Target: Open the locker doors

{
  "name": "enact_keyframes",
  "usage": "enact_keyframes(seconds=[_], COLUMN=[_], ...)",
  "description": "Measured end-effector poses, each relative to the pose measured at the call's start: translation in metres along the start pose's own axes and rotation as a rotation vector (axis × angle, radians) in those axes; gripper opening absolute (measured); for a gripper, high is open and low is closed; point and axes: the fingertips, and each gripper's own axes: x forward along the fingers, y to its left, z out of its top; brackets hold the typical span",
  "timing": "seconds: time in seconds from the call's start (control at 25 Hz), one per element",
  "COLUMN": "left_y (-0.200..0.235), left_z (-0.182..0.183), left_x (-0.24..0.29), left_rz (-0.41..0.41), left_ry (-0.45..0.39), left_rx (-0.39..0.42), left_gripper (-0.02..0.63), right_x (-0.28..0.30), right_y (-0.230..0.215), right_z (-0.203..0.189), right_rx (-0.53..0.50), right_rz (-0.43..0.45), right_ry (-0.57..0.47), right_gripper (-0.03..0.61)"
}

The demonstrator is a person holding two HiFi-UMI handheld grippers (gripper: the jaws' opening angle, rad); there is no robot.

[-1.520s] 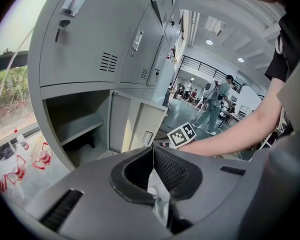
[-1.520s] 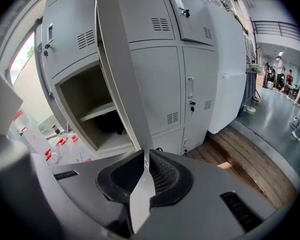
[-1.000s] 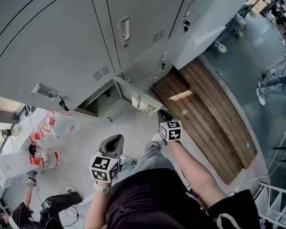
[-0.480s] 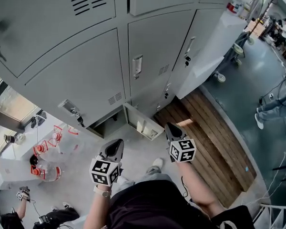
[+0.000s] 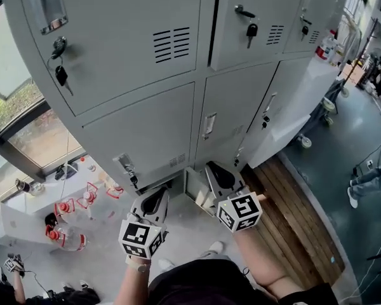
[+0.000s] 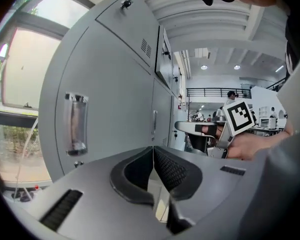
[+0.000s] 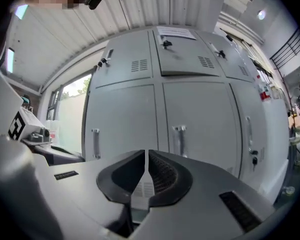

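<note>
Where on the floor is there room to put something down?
The brown wooden plank platform, between the grey metal lockers and the blue-green floor, lies bare. So does the pale concrete floor just left of the left tool. It gets crowded further left, by the red-and-clear plastic containers, and at the open bottom locker door.

head cam's up high, looking steeply down the lockers (image 5: 146,126) onto the left gripper (image 5: 153,200) and right gripper (image 5: 223,173). left gripper view skims the locker fronts side-on, close up. right gripper view faces the doors (image 7: 200,124) squarely from a bit further back. all three share those doors.
</note>
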Motion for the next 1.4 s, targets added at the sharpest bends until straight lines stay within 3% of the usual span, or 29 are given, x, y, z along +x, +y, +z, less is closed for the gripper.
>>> enact_keyframes(seconds=[0.4, 0.76, 1.16, 1.4], left_y=[0.043, 0.082, 0.103, 0.108], left_z=[0.075, 0.103, 0.105, 0.099], left_x=[-0.053, -0.106, -0.143, -0.152], left_rz=[0.161, 0.306, 0.398, 0.413], left_ry=[-0.101, -0.138, -0.133, -0.121], left_rx=[0.11, 0.141, 0.156, 0.138], left_gripper=[0.02, 0.02, 0.02, 0.02], right_x=[0.065, 0.078, 0.087, 0.105], right_y=[0.104, 0.169, 0.221, 0.239], right_z=[0.197, 0.327, 0.409, 0.426], right_rx=[-0.092, -0.158, -0.18, -0.221], right_rz=[0.248, 0.371, 0.468, 0.471], right_ry=[-0.306, -0.486, -0.559, -0.525], right_gripper=[0.049, 0.058, 0.12, 0.16])
